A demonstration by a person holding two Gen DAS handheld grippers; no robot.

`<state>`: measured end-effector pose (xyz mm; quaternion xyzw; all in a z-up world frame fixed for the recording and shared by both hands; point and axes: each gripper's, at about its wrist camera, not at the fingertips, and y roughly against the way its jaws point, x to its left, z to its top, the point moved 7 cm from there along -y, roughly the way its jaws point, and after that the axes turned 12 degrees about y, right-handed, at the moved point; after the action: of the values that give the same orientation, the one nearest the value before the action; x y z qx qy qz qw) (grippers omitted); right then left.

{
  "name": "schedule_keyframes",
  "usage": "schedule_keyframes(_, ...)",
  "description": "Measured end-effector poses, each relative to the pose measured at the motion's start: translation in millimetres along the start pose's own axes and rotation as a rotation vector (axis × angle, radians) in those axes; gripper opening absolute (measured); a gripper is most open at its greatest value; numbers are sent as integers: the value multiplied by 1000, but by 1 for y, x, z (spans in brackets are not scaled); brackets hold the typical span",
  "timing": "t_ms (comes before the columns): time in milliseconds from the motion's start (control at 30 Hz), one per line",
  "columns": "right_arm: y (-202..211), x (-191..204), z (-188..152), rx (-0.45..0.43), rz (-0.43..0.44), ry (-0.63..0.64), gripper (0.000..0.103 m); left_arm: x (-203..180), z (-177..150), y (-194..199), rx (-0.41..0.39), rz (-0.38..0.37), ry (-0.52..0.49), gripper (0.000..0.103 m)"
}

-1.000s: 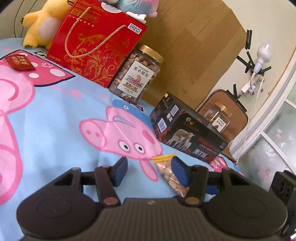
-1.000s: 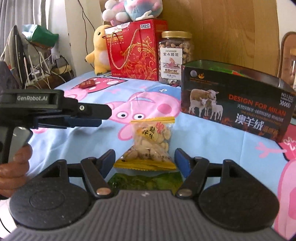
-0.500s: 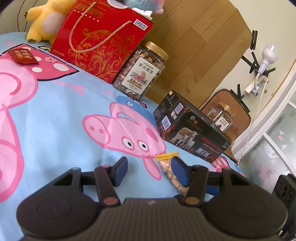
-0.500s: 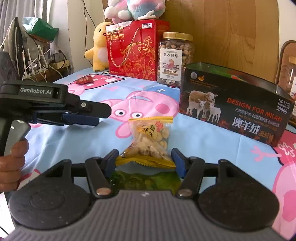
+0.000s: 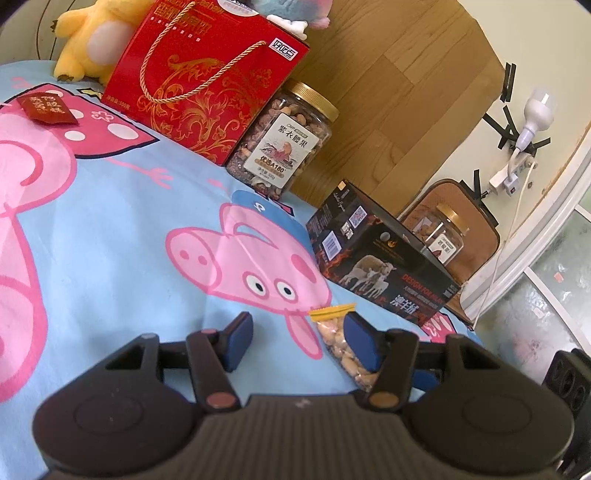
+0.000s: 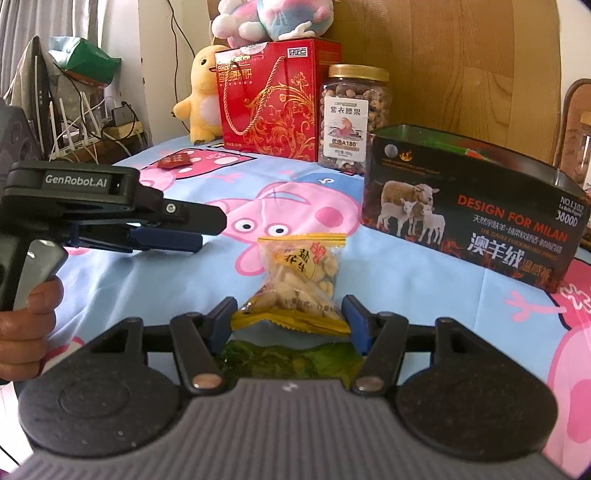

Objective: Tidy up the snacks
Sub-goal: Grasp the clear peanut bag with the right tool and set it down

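A bag of peanuts (image 6: 301,280) lies on the pig-print table (image 6: 406,273), its near yellow seam between the right tongs (image 6: 290,319); whether the pads press it I cannot tell. The left tongs (image 5: 297,341) are opening, empty, and their right pad hides part of the bag. The dark tin (image 6: 476,218) stands far right, cut off at the frame edge.

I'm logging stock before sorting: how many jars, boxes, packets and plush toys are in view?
Jars: 2 (nut jar, farther jar)
Boxes: 2 (red gift box, dark sheep box)
Packets: 3 (peanut packet, red packet, green packet)
Plush toys: 2 (yellow plush, pink-blue plush)
Total: 9
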<state>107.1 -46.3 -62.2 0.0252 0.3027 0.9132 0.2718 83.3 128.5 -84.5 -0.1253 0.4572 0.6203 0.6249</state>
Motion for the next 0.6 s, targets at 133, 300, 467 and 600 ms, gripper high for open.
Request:
schedule_keyframes(133,0,0,0,-2,4,-4,64,0,0,0,0,0,1,56)
schedule_keyframes(300,1,-1,0,-6,10,-17,64,0,0,0,0,-1,1,56)
schedule_keyframes(467,-1,-5,6,22,41,19,42,2,1,1,-9,3,11,56)
schedule_keyframes(600,2,-19,16,69,96,77,40,3,2,1,-17,14,13,56)
